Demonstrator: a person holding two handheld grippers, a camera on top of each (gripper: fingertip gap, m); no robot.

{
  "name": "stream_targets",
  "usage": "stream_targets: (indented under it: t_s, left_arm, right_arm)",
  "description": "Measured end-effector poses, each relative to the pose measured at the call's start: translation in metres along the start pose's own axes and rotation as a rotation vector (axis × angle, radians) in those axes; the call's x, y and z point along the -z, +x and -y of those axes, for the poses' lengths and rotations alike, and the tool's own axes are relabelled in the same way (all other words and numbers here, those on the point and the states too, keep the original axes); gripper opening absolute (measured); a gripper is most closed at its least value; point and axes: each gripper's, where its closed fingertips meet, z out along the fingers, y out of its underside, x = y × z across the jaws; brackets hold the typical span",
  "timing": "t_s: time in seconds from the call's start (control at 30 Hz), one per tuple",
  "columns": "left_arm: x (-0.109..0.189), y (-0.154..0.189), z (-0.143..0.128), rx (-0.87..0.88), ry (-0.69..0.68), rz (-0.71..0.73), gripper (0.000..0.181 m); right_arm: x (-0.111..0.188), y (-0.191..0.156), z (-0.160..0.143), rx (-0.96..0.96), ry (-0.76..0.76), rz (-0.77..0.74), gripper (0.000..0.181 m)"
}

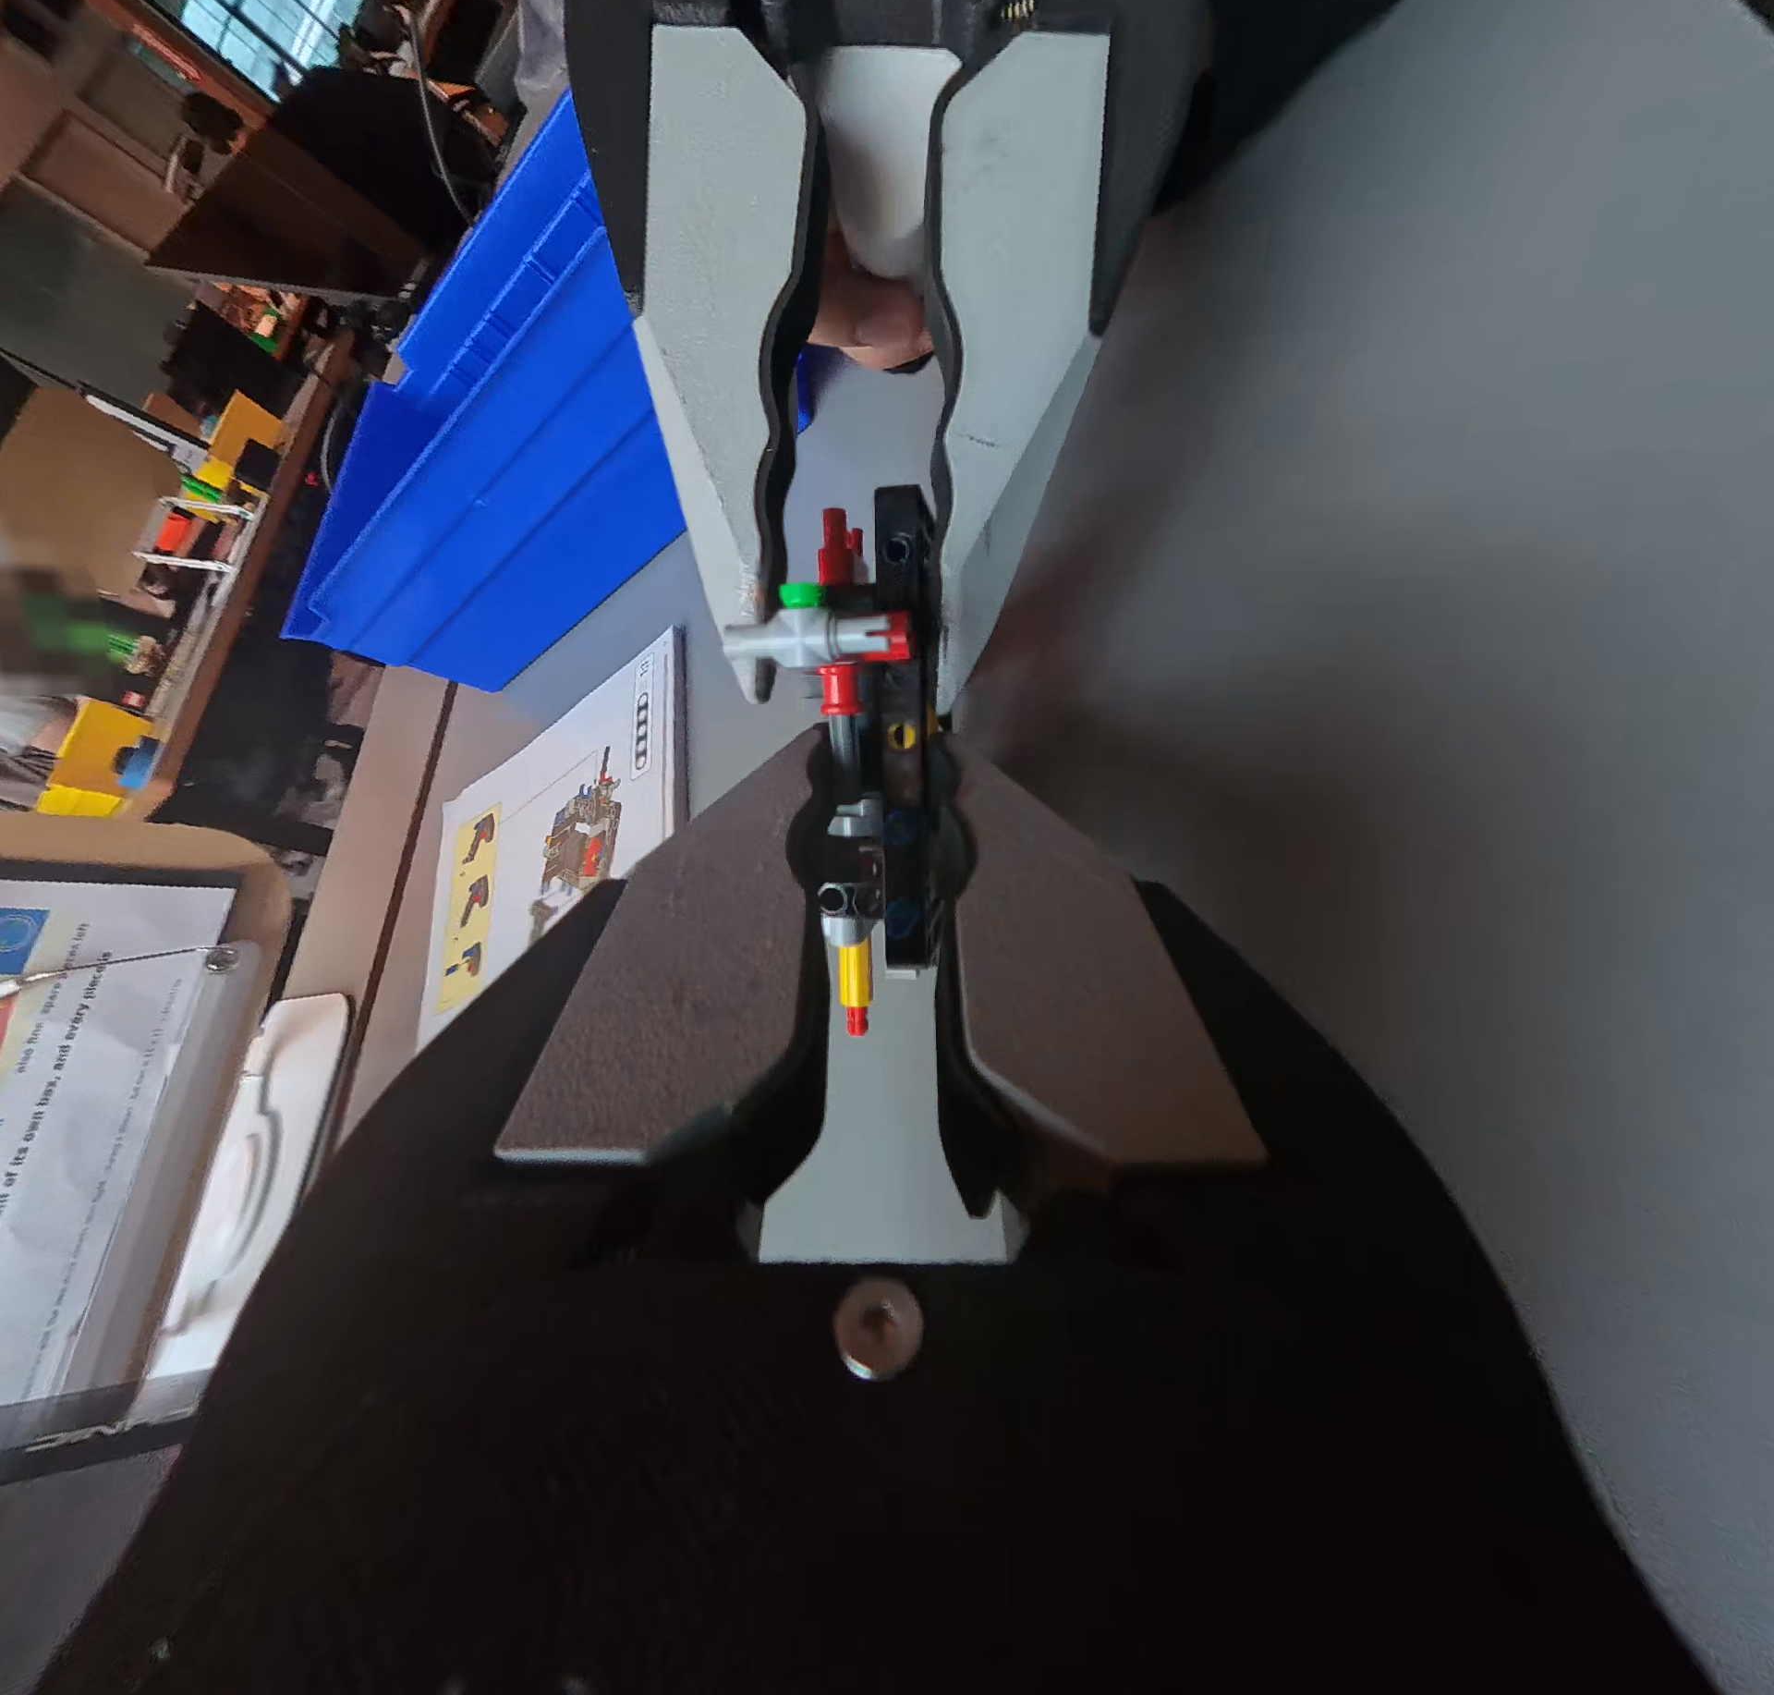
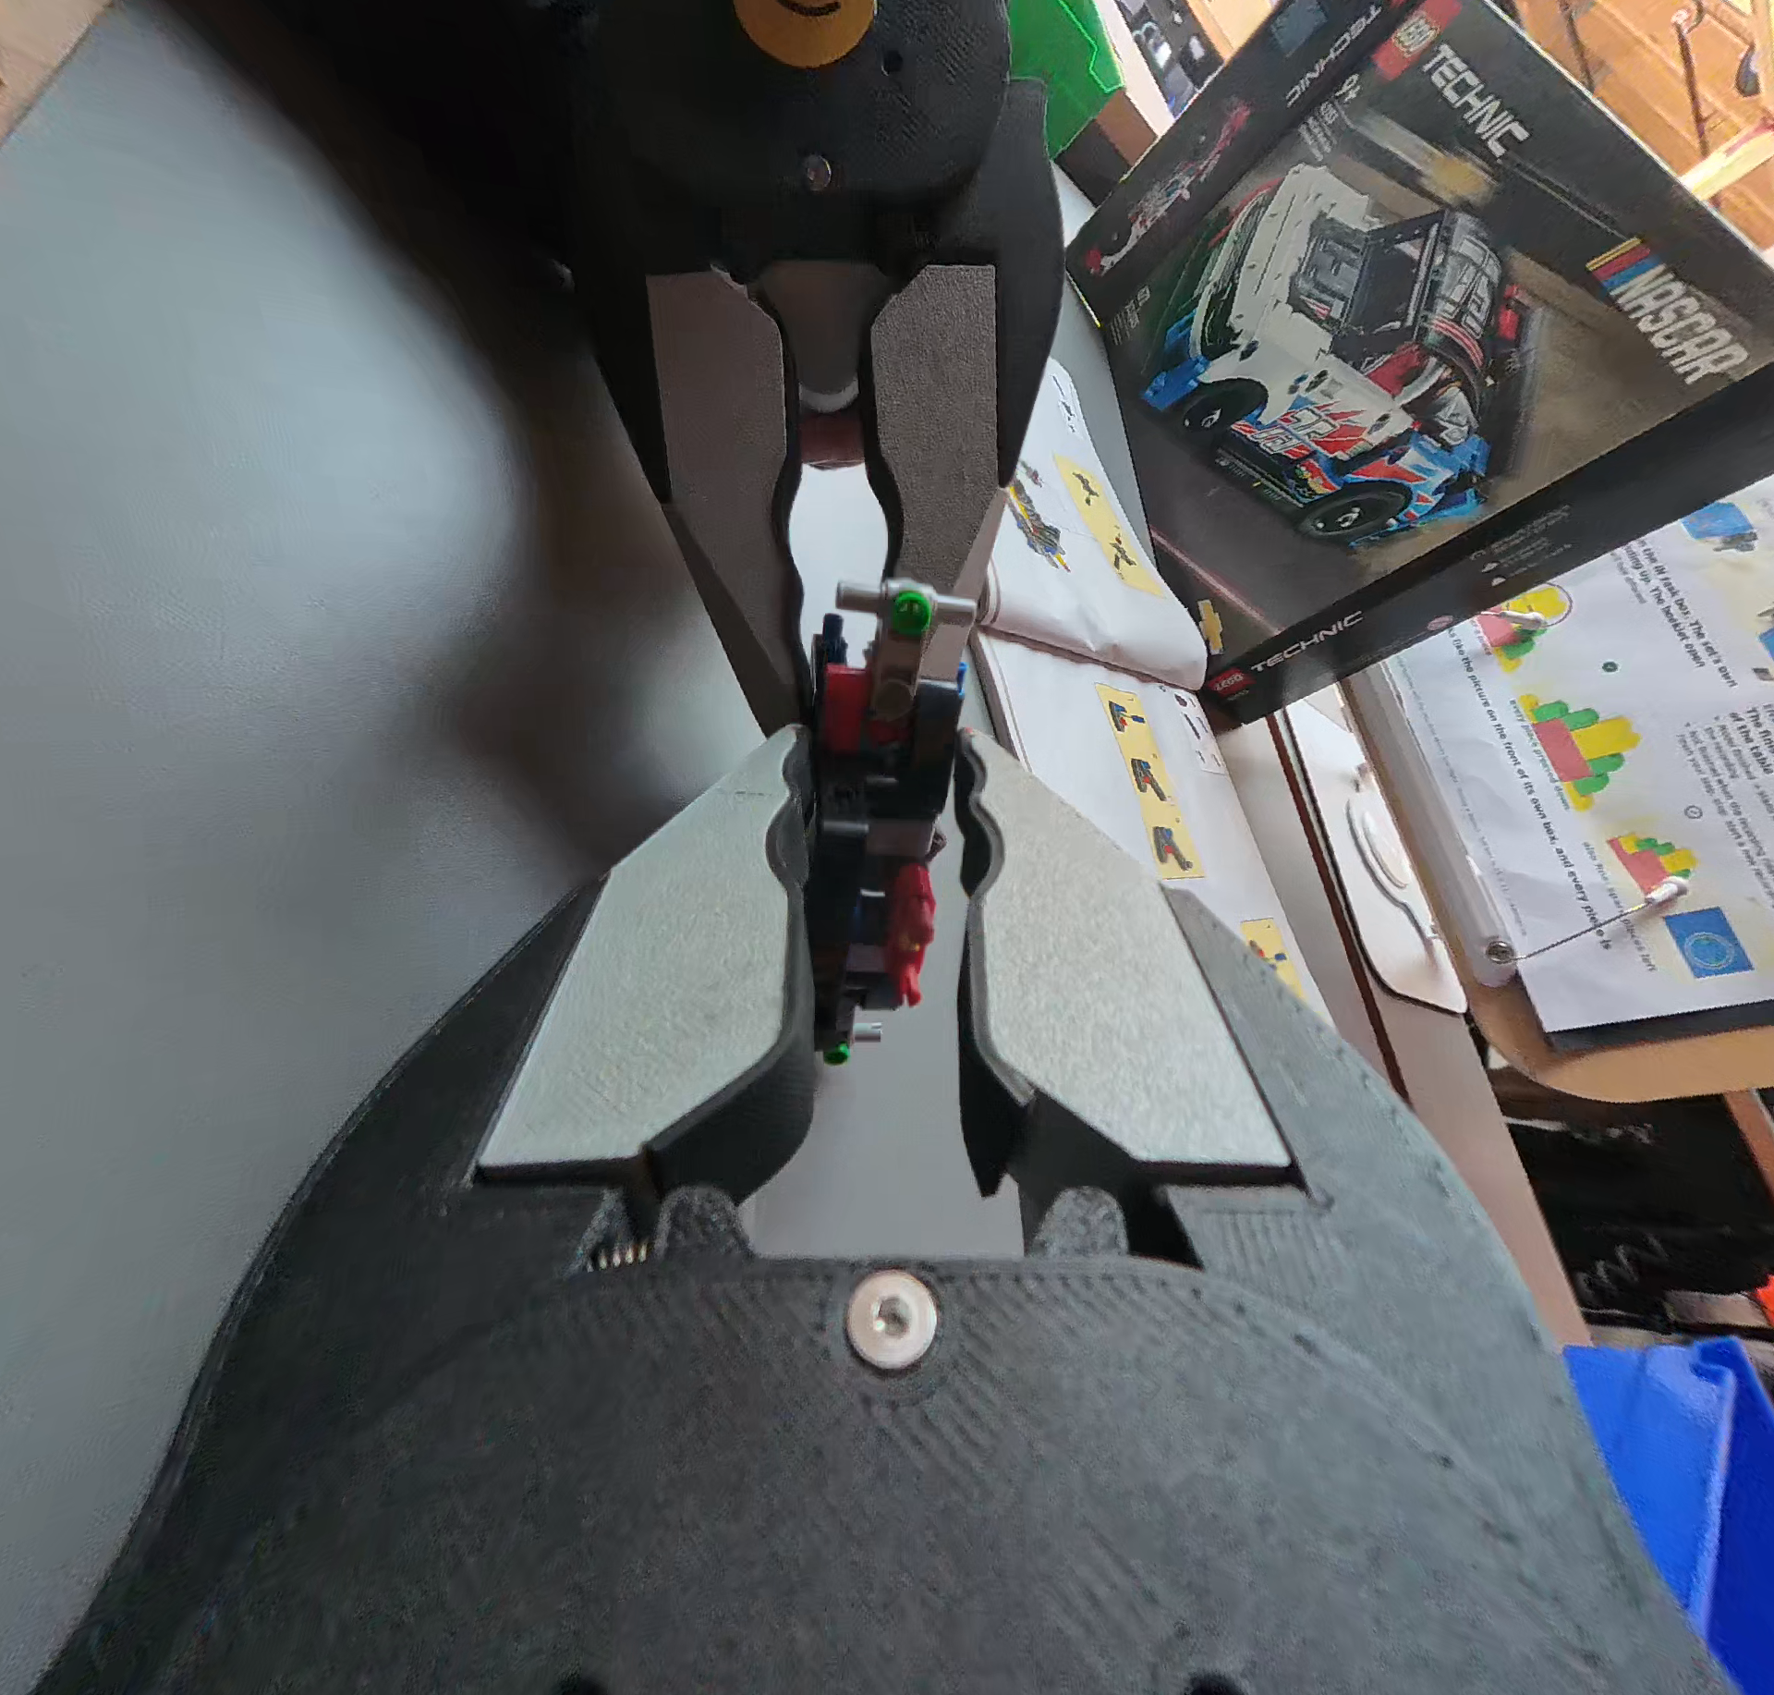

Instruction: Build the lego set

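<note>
A small lego assembly [image 1: 902,593] hangs in the air between my two grippers, which face each other tip to tip. It is a black beam with red, grey, yellow and green pins and axles. My left gripper [image 1: 883,756] is shut on its near half. My right gripper [image 1: 850,679] comes from the top and closes on the far end. In the right wrist view the assembly [image 2: 845,833] sits between the right gripper's [image 2: 878,741] pads, and the left gripper [image 2: 883,684] holds the end with the green pin. Both are above the grey table [image 1: 1440,689].
Blue bins [image 1: 499,458] stand at the table's edge, with an open instruction booklet [image 1: 557,823] beside them. A lego set box [image 2: 1440,305] leans above a printed sheet [image 2: 1632,785] and a white tray [image 2: 1382,842]. A blue bin corner [image 2: 1680,1505] is close by. Less than 4 cm separates the two grippers' tips.
</note>
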Motion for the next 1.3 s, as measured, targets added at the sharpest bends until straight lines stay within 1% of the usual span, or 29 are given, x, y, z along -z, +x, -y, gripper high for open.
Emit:
stream_targets:
  t_s: [0.1,0.17,0.2,0.27,0.33,0.37,0.4,0.43,0.47,0.5,0.53,0.6,0.67,0.7,0.73,0.8,0.9,0.93,1.0,1.07,1.1,1.13,1.17,1.2,1.23,1.27,1.3]
  left_arm:
    - [-0.002,-0.001,-0.004,-0.1,-0.06,0.063,0.015]
    - [-0.002,-0.007,-0.01,-0.149,-0.154,0.129,0.014]
    - [-0.001,-0.009,-0.015,-0.184,-0.21,0.163,0.013]
    - [0.001,-0.005,-0.017,-0.23,-0.262,0.193,0.013]
    - [0.001,0.009,-0.017,-0.219,-0.273,0.166,0.013]
    - [0.0,0.016,-0.019,-0.193,-0.279,0.139,0.022]
    - [0.001,0.022,-0.02,-0.153,-0.285,0.113,0.04]
    - [0.003,0.026,-0.022,-0.103,-0.297,0.091,0.054]
    - [0.008,0.029,-0.021,-0.064,-0.301,0.078,0.057]
    - [0.016,0.033,-0.016,-0.038,-0.28,0.052,0.063]
    - [0.026,0.038,-0.009,-0.015,-0.243,0.027,0.064]
    - [0.046,0.041,0.002,0.036,-0.191,0.005,0.062]
    - [0.063,0.036,0.0,0.142,-0.205,0.005,0.056]
    - [0.068,0.039,-0.002,0.213,-0.209,-0.026,0.053]
    - [0.07,0.046,0.0,0.292,-0.2,-0.087,0.051]
    - [0.066,0.055,0.0,0.453,-0.207,-0.162,0.05]
    - [0.051,0.061,-0.009,0.602,-0.257,-0.183,0.051]
    - [0.046,0.063,-0.01,0.629,-0.268,-0.196,0.051]
    - [0.036,0.067,-0.014,0.665,-0.298,-0.192,0.051]
    - [0.03,0.068,-0.023,0.655,-0.361,-0.167,0.05]
    - [0.032,0.065,-0.034,0.636,-0.414,-0.126,0.046]
    - [0.038,0.062,-0.039,0.622,-0.424,-0.106,0.045]
    - [0.047,0.059,-0.046,0.622,-0.428,-0.094,0.04]
    - [0.058,0.057,-0.055,0.62,-0.437,-0.084,0.043]
    - [0.07,0.059,-0.062,0.617,-0.431,-0.106,0.045]
    - [0.081,0.065,-0.064,0.62,-0.408,-0.153,0.037]
    - [0.088,0.068,-0.067,0.623,-0.392,-0.17,0.037]
  right_arm:
    - [-0.001,-0.003,0.001,0.072,-0.011,-0.029,0.024]
    - [-0.002,0.001,-0.006,0.14,-0.053,-0.078,0.025]
    - [-0.001,0.001,-0.012,0.173,-0.088,-0.087,0.028]
    - [0.0,-0.004,-0.024,0.186,-0.129,-0.057,0.035]
    - [0.003,-0.014,-0.038,0.162,-0.165,0.008,0.035]
    - [0.004,-0.017,-0.045,0.142,-0.187,0.032,0.037]
    - [0.005,-0.022,-0.051,0.123,-0.202,0.059,0.046]
    - [0.006,-0.026,-0.056,0.1,-0.217,0.087,0.044]
    - [0.008,-0.029,-0.057,0.079,-0.218,0.1,0.04]
    - [0.012,-0.031,-0.057,0.055,-0.207,0.11,0.044]
    - [0.016,-0.031,-0.056,0.02,-0.198,0.118,0.044]
    - [0.026,-0.026,-0.051,-0.079,-0.153,0.1,0.048]
    - [0.035,-0.022,-0.045,-0.23,-0.078,0.103,0.048]
    - [0.036,-0.02,-0.046,-0.313,-0.06,0.112,0.049]
    - [0.037,-0.02,-0.048,-0.377,-0.065,0.132,0.053]
    - [0.034,-0.021,-0.051,-0.459,-0.079,0.189,0.052]
    - [0.021,-0.021,-0.066,-0.519,-0.175,0.243,0.057]
    - [0.017,-0.025,-0.071,-0.54,-0.218,0.285,0.059]
    - [0.013,-0.039,-0.072,-0.576,-0.261,0.392,0.057]
    - [0.013,-0.049,-0.059,-0.594,-0.236,0.448,0.047]
    - [0.015,-0.059,-0.05,-0.593,-0.219,0.493,0.038]
    - [0.017,-0.07,-0.04,-0.589,-0.199,0.531,0.038]
    - [0.019,-0.082,-0.029,-0.574,-0.18,0.563,0.043]
    - [0.023,-0.092,-0.019,-0.532,-0.159,0.586,0.04]
    - [0.026,-0.096,-0.016,-0.477,-0.149,0.569,0.035]
    - [0.028,-0.093,-0.017,-0.429,-0.141,0.52,0.031]
    - [0.031,-0.087,-0.019,-0.406,-0.13,0.468,0.028]
